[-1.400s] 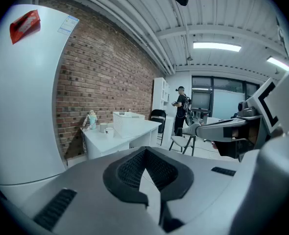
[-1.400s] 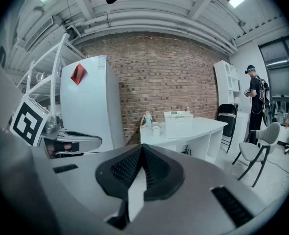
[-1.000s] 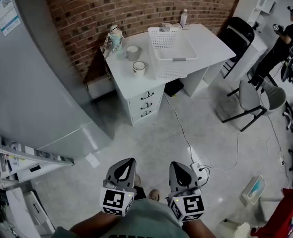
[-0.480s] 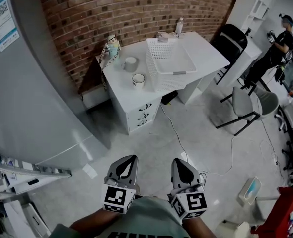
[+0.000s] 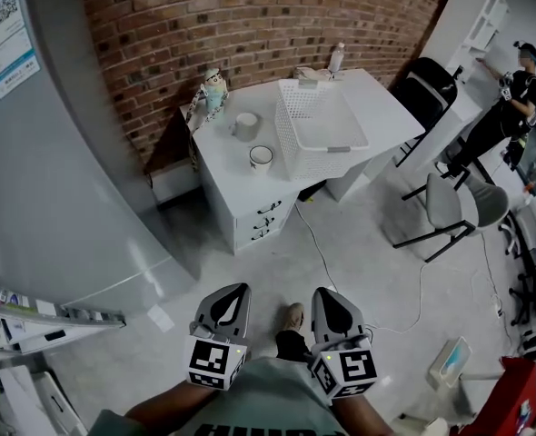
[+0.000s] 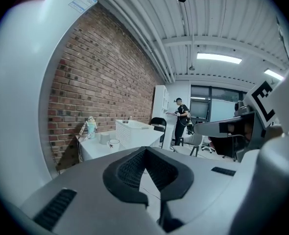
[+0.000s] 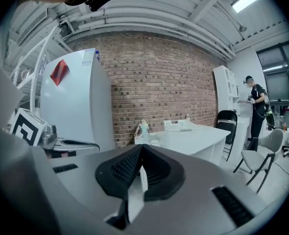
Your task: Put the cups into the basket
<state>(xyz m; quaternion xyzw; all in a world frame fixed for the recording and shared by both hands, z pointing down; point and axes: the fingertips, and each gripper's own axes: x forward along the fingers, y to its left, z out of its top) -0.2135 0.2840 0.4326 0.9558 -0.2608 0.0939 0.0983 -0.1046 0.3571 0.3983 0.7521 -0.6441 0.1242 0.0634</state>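
Two cups stand on the white desk (image 5: pixel 377 84): a grey cup (image 5: pixel 245 125) and, nearer the desk's front edge, a white cup (image 5: pixel 261 157) with a dark rim. To their right is the white mesh basket (image 5: pixel 322 130). My left gripper (image 5: pixel 234 291) and right gripper (image 5: pixel 327 295) are held low and close to my body, far from the desk. Both are shut with nothing between their jaws. The left gripper view shows the cups (image 6: pixel 114 142) and basket (image 6: pixel 130 130) far beyond its shut tips (image 6: pixel 143 153). The right gripper view shows a cup (image 7: pixel 155 142) and the basket (image 7: pixel 176 125) beyond its own (image 7: pixel 140 148).
A figurine (image 5: pixel 213 89) and a bottle (image 5: pixel 337 57) stand at the desk's back by the brick wall. A grey refrigerator (image 5: pixel 50 171) rises at the left. Chairs (image 5: pixel 459 207) and a person (image 5: pixel 513 98) are at the right. A cable (image 5: pixel 327 262) runs across the floor.
The head view has swung, so the desk sits a little further right and lower in frame. A foot now shows between the grippers. Both grippers stay shut and in place.
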